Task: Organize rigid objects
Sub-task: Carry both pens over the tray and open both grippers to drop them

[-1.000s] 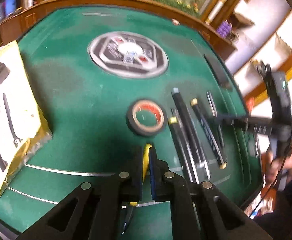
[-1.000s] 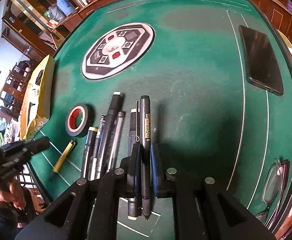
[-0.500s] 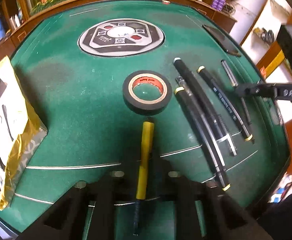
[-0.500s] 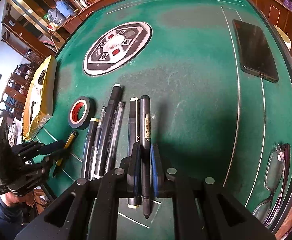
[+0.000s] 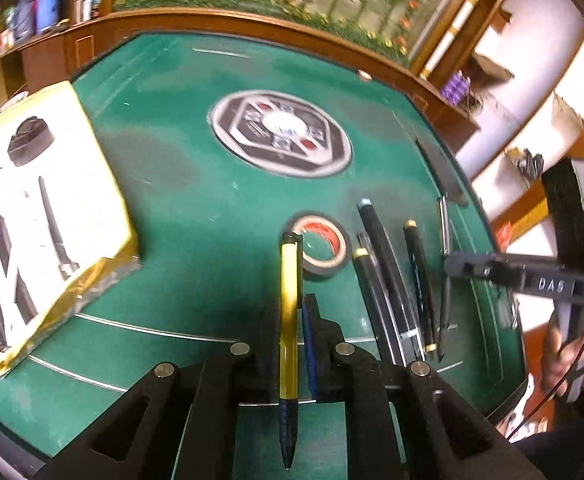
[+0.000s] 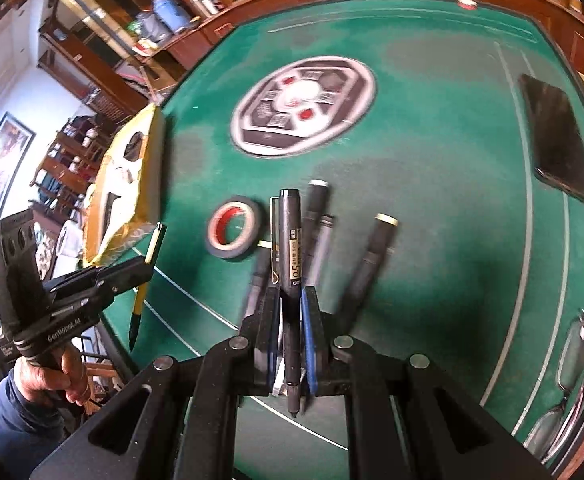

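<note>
My left gripper [image 5: 292, 312] is shut on a yellow pen [image 5: 290, 280] with a black tip, held above the green felt table [image 5: 196, 208]. My right gripper [image 6: 290, 300] is shut on a black pen [image 6: 290, 240], raised over a row of black pens [image 6: 320, 220] that lie side by side. In the left wrist view the same row of pens [image 5: 388, 280] lies right of a roll of black tape [image 5: 324, 246], with the right gripper [image 5: 450, 266] above its far side. The right wrist view shows the left gripper [image 6: 148, 268] carrying the yellow pen [image 6: 140, 304] near the table's left edge.
A yellow and white box [image 5: 40, 220] lies at the table's left. A round emblem [image 5: 280, 132] marks the centre. A black phone [image 6: 556, 140] lies at the far right, and glasses [image 6: 568, 368] near the right rim. A wooden rail [image 5: 252, 24] borders the table. A hand [image 6: 48, 376] holds the left gripper.
The yellow pen has come up off the felt in my left gripper. My right gripper has lifted the black pen clear of the row, and both hands have shifted a little.
</note>
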Demonstrator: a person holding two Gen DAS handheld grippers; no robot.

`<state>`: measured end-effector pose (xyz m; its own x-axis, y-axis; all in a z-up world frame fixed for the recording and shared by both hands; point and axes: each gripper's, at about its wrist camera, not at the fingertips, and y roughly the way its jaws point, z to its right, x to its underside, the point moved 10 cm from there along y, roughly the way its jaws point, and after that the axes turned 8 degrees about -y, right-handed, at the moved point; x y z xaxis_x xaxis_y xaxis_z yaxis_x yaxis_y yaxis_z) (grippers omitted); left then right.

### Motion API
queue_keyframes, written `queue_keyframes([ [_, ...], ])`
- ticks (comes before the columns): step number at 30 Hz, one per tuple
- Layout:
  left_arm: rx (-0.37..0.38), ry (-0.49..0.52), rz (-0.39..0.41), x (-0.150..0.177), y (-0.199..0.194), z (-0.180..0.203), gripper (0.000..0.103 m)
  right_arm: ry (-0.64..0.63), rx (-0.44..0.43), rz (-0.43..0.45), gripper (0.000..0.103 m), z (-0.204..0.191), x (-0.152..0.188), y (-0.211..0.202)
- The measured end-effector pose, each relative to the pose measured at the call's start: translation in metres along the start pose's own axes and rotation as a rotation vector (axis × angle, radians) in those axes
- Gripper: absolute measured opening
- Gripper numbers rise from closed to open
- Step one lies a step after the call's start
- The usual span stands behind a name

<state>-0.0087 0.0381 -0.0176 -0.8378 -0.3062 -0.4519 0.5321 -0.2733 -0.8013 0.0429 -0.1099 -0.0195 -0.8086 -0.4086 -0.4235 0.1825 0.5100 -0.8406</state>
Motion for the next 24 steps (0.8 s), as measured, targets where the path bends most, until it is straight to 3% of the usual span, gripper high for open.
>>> queue_keyframes([
  [14,-0.040,-0.122,0.173,-0.036,-0.062,-0.054,0.010,-0.220,-0.085,0.024,0.010,-0.103,-0.050,0.015],
  [24,-0.106,-0.201,0.259,-0.058,-0.099,-0.122,0.010,-0.362,-0.183,0.050,0.010,-0.197,-0.100,0.026],
])
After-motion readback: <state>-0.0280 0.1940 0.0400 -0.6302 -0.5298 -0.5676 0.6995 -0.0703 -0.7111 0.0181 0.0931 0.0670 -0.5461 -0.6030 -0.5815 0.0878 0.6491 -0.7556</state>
